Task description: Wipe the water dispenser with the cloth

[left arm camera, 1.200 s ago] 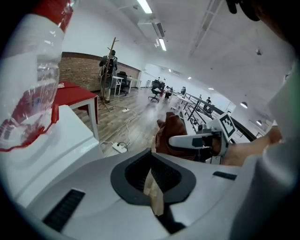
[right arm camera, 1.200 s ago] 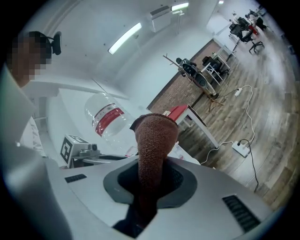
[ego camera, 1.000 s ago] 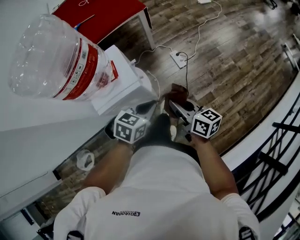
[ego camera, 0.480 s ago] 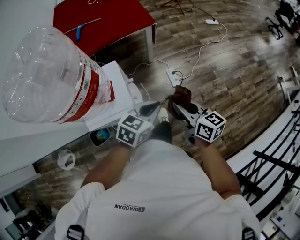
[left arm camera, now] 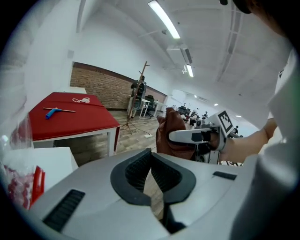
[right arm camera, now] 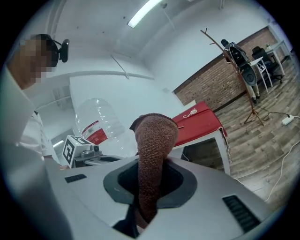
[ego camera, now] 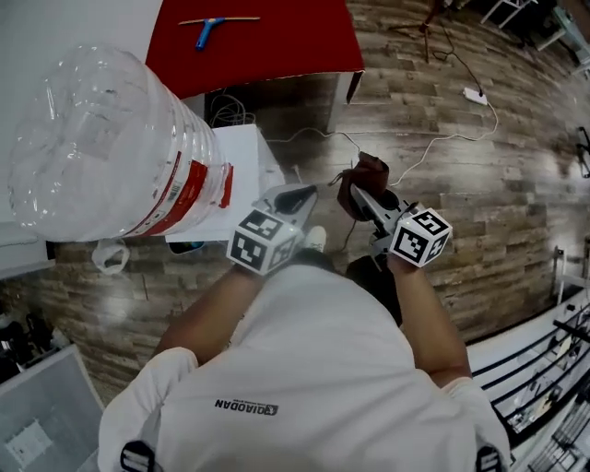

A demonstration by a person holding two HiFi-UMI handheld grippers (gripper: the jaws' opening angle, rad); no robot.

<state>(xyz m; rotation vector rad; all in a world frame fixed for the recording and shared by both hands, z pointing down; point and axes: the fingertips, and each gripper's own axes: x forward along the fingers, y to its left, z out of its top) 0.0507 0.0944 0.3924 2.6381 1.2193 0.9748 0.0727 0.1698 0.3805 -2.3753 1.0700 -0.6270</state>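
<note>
The water dispenser's white top (ego camera: 235, 175) carries a big clear bottle (ego camera: 101, 147) with a red label, at the left of the head view. A brown knitted cloth (ego camera: 366, 177) hangs bunched from my right gripper (ego camera: 361, 195), which is shut on it a little right of the dispenser. In the right gripper view the cloth (right arm camera: 152, 150) stands up between the jaws, with the bottle (right arm camera: 101, 119) behind it. My left gripper (ego camera: 297, 197) is shut on nothing, right beside the dispenser's front corner. From the left gripper view I see the cloth (left arm camera: 169, 129) held ahead.
A red table (ego camera: 267, 41) with a blue squeegee (ego camera: 217, 20) stands beyond the dispenser. White cables and a power strip (ego camera: 475, 94) lie on the wooden floor. A coat stand (right arm camera: 239, 65) rises at the far right. Black railings (ego camera: 553, 369) run at the lower right.
The head view has swung round, so the red table now sits at the top. Both grippers have risen beside the dispenser's top. The cloth stays held in the right gripper.
</note>
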